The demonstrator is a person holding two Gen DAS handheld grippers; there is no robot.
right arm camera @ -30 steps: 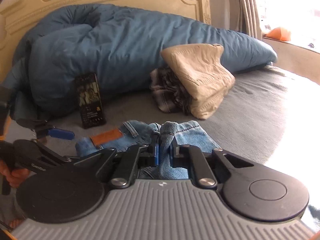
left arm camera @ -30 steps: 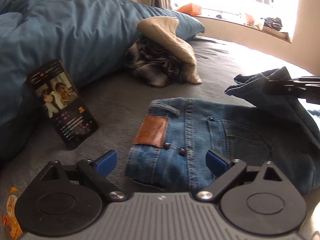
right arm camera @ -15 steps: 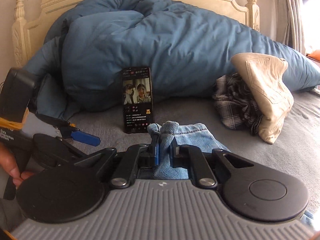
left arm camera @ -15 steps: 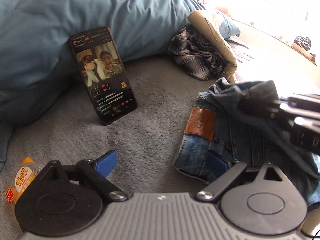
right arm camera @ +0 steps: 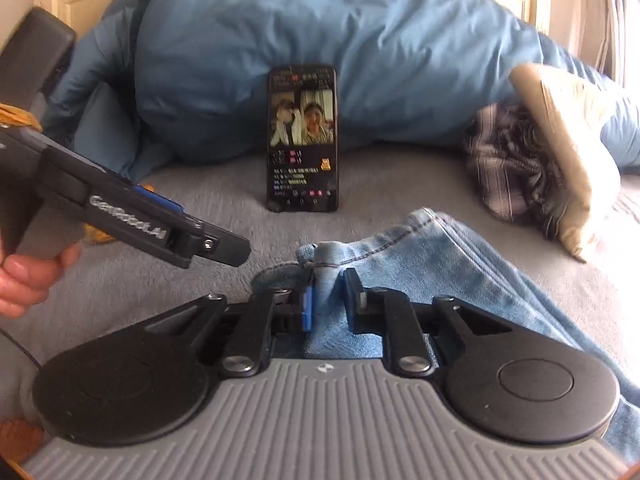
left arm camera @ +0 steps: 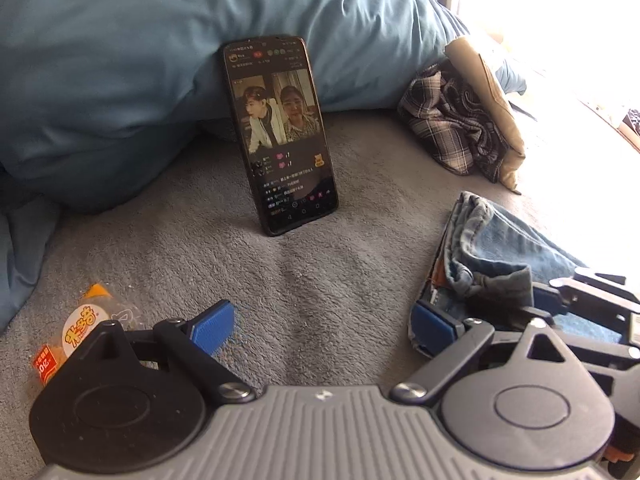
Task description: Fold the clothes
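Right wrist: right tongs (right arm camera: 329, 300) opening, jeans (right arm camera: 420, 248) fold between; left tongs (left arm camera: 324, 326) wide, empty

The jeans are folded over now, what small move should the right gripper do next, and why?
Probably finish opening and draw straight back. The right gripper has its jaws opening with a denim fold of the jeans between them, lying on the bed; pulling away early could drag the fold.

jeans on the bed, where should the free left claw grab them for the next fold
Take the jeans at the thick rolled denim edge nearest the phone, coming from the open grey blanket side. That edge stands proud of the bed, so the wide-open left claw can straddle it.
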